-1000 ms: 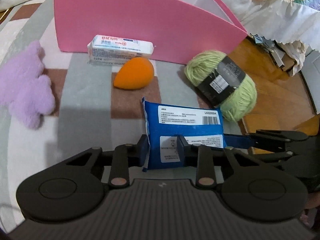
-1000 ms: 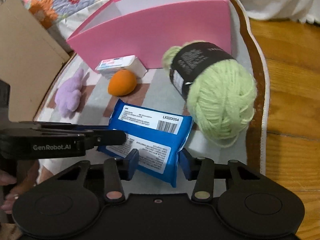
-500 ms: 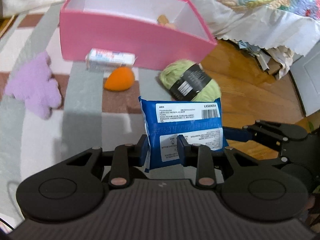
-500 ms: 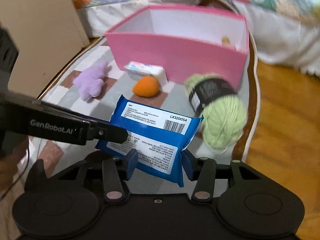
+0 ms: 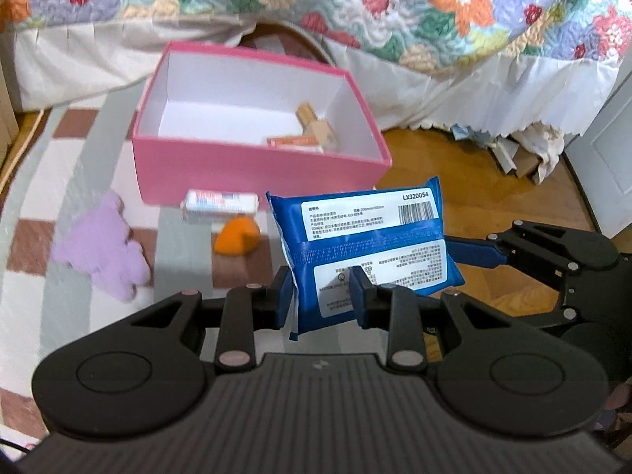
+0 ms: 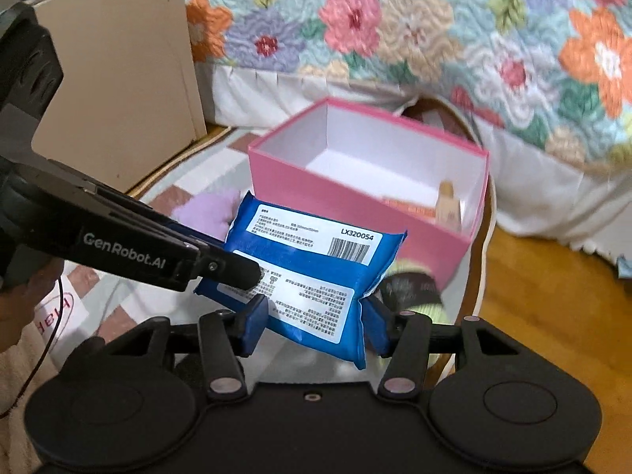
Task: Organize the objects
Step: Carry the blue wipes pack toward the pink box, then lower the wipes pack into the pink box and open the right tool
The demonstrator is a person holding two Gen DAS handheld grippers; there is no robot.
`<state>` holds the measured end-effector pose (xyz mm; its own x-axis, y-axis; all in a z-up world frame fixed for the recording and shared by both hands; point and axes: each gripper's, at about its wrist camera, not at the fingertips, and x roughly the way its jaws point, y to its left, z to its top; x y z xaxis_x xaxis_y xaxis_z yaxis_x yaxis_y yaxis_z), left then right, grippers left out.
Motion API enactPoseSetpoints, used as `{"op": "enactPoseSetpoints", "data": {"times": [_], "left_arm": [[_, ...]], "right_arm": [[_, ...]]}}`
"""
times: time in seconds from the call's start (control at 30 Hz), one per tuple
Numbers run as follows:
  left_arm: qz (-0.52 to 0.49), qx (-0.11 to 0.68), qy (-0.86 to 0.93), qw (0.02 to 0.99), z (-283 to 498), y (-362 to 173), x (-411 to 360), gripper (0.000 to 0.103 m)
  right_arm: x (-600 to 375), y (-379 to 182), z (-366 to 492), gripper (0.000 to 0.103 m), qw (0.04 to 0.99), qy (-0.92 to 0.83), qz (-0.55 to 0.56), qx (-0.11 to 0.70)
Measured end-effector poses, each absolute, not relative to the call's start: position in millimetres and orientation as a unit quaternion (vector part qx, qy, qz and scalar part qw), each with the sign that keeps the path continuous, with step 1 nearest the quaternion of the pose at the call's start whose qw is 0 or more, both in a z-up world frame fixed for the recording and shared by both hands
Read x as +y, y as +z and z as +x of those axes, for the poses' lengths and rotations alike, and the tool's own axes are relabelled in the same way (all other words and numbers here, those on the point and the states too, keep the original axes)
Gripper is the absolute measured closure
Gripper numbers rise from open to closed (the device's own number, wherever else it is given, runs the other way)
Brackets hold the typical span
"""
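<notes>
Change: blue packet (image 5: pixel 367 249) has risen off the rug (image 5: pixel 79 150), now carried toward the pink box (image 5: pixel 252 170).
Claws: left claw (image 5: pixel 322 294) and right claw (image 6: pixel 314 314) both clamp the packet.
Meaning: drop into the box is likely next.
Hidden: yarn (image 6: pixel 414 296) mostly behind the packet; box contents blurred.

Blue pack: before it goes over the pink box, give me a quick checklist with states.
1. Left gripper shut on the blue pack: ok.
2. Right gripper shut on the pack's other end: ok.
3. Pack off the rug: ok.
4. Pink box open, white floor mostly bare: ok.
5. Bottle and flat carton lie in the box's right corner; room left of them: ok.
6. Pack over the box opening: not ok, it hangs short of the near wall.
</notes>
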<state>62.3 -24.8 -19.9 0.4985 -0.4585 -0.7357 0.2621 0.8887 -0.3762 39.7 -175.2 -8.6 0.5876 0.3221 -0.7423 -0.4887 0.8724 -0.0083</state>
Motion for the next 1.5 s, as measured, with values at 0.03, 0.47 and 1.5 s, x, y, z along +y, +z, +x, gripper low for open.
{"op": "enactPoseSetpoints", "data": {"times": [0.03,0.47,1.5], "left_arm": [[-0.107,0.452,-0.208,0.861,64.6,-16.0,-24.0,0.073],[-0.115,0.424,-0.191,0.878,137.3,20.3,-13.8,0.073],[-0.192,0.537,-0.086,0.817,336.7,-128.8,-41.9,0.074]], "right_arm": [[-173.5,-4.7,41.8,0.043,0.886,0.23,-0.111,0.386],[-170.9,34.3,120.4,0.046,0.896,0.249,-0.127,0.345],[-169.5,-102.9,329.4,0.061,0.863,0.202,-0.121,0.447]]}}
